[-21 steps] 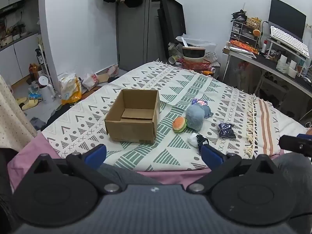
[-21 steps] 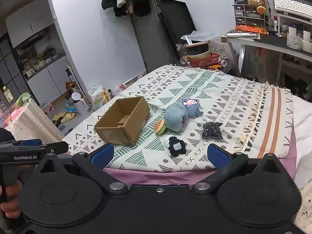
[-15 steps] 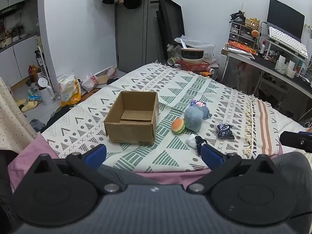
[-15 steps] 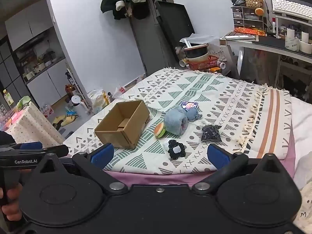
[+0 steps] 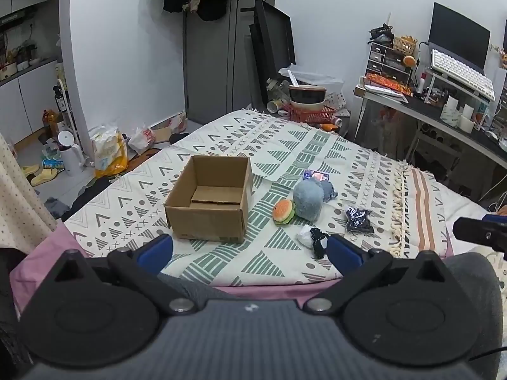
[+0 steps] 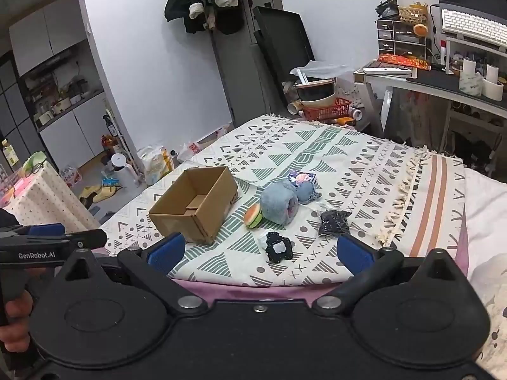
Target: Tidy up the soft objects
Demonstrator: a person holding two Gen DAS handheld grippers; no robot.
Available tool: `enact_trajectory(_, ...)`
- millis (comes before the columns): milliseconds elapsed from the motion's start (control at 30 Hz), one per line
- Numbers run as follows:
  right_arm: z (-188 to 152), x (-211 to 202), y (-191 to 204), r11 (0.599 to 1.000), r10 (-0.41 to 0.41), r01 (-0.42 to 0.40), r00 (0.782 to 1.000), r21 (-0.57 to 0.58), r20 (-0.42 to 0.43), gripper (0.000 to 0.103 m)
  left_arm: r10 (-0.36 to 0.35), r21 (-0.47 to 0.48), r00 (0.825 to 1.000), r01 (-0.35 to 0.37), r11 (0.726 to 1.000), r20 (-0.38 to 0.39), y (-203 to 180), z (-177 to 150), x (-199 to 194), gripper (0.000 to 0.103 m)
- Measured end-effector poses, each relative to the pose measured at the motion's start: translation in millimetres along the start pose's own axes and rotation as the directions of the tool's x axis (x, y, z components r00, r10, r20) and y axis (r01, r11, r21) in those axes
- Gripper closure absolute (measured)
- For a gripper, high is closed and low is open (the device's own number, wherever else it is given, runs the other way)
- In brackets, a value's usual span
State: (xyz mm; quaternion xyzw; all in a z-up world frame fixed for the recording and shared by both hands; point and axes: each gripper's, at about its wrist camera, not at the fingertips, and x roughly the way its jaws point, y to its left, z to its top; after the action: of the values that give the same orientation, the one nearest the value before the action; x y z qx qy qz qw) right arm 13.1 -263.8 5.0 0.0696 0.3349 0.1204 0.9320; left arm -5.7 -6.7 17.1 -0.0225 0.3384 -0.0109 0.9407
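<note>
An open, empty cardboard box (image 5: 210,201) (image 6: 196,204) stands on the patterned bedspread (image 5: 285,145). To its right lie a burger plush (image 5: 284,211) (image 6: 253,216), a fuzzy blue plush (image 5: 309,199) (image 6: 280,204), a smaller blue soft piece (image 6: 306,191), a dark beaded pouch (image 5: 358,220) (image 6: 333,222), a black-and-white soft item (image 5: 312,239) (image 6: 278,247) and a small colourful packet (image 5: 315,175). My left gripper (image 5: 250,251) and right gripper (image 6: 259,250) are both open and empty, held at the bed's near edge, short of the objects.
The left gripper's body shows at the left of the right wrist view (image 6: 47,247). A desk (image 5: 443,117) with keyboard and monitor stands at the right. A red basket with pots (image 5: 312,110) sits beyond the bed. Bags and slippers litter the floor at left (image 5: 107,155).
Both grippers have drawn back and risen slightly, so the bed looks a little farther away. The objects have not moved.
</note>
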Motion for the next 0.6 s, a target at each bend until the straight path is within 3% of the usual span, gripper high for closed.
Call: enact_trajectory(600,-1.5,-4.5,4.3,1.0,0.001,-0.001,1.0,-0.012,0.006,0.0,-0.014,-0.008,0.999,0.014,1.0,0.03,0.8,2.0,-7.4,0.001)
